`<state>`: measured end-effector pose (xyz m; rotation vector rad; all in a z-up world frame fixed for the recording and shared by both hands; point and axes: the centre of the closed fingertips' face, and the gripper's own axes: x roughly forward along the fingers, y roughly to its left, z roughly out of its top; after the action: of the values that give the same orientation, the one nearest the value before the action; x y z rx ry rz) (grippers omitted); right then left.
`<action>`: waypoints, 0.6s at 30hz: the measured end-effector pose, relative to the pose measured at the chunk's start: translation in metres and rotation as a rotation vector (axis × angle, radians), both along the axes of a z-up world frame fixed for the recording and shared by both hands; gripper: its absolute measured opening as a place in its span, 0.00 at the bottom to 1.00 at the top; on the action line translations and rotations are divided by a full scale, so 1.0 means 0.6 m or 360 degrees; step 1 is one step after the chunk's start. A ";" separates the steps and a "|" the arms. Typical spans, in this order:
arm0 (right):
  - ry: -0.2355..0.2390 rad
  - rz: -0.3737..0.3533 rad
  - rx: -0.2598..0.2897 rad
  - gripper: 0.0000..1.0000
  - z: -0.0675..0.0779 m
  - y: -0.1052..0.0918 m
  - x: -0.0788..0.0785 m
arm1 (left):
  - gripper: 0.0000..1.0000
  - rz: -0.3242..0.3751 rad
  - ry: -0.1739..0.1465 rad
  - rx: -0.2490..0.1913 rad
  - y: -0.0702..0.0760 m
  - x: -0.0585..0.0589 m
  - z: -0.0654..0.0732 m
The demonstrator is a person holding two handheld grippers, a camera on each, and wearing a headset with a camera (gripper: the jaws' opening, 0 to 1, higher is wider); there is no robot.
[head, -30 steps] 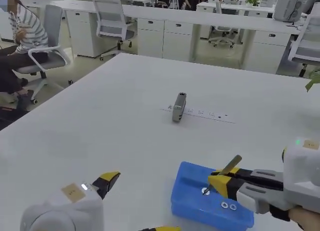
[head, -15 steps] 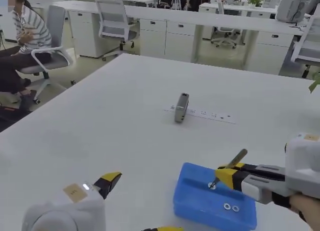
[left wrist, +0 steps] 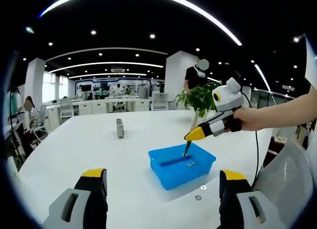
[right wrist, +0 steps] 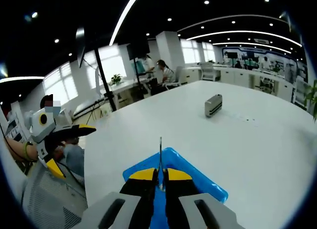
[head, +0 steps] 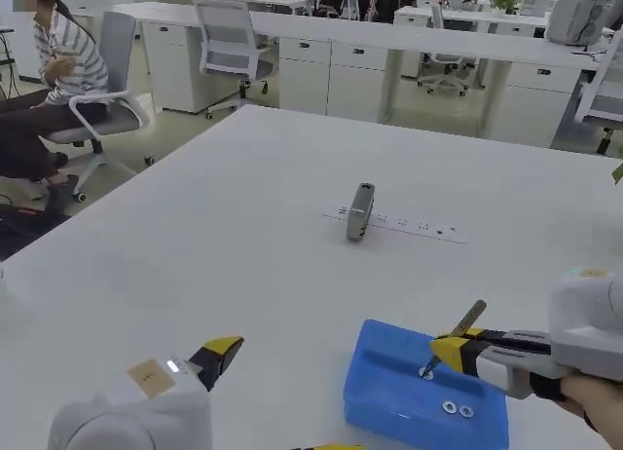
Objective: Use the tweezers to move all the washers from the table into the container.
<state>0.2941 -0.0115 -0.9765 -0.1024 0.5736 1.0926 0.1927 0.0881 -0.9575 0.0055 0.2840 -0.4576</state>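
A blue container (head: 384,377) stands near the table's front edge, with two washers (head: 458,409) lying in its right part. My right gripper (head: 453,351) is shut on thin metal tweezers (head: 467,320), whose tip points down into the container; I cannot tell whether the tip holds anything. In the right gripper view the tweezers (right wrist: 160,152) stick out from between the closed jaws over the container (right wrist: 210,187). My left gripper (left wrist: 162,182) is open and holds nothing, a little short of the container (left wrist: 168,173). Two washers (left wrist: 201,192) lie on the table in front of it.
A small grey device (head: 360,209) stands mid-table beside a flush socket strip (head: 414,224). A potted plant (left wrist: 198,97) is at the table's right side. A seated person (head: 58,75) and office chairs are off the far left, with white desks behind.
The right gripper has carried the tweezers' tip slightly to the right inside the container. The head camera has shifted a little. The left gripper stays open in place.
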 end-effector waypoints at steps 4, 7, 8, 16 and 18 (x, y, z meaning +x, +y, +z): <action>0.0033 -0.0013 -0.0020 0.03 -0.014 -0.004 0.007 | 0.96 0.0001 -0.0002 0.0000 0.000 0.000 0.000; 0.0046 -0.0017 -0.0042 0.03 -0.025 -0.006 0.010 | 0.96 0.0006 -0.0001 -0.0004 0.001 0.000 0.000; 0.0055 -0.0015 -0.0057 0.03 -0.031 -0.008 0.010 | 0.96 0.0005 -0.0004 -0.0007 0.001 0.001 0.001; 0.0085 -0.0014 -0.0103 0.03 -0.057 -0.019 0.017 | 0.96 0.0010 -0.0002 -0.0006 0.002 0.001 0.000; 0.0095 -0.0018 -0.0120 0.03 -0.064 -0.023 0.020 | 0.96 0.0008 -0.0002 -0.0005 0.002 0.001 0.000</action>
<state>0.3060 -0.0252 -1.0149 -0.1325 0.6684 1.0657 0.1931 0.0893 -0.9576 0.0022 0.2820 -0.4527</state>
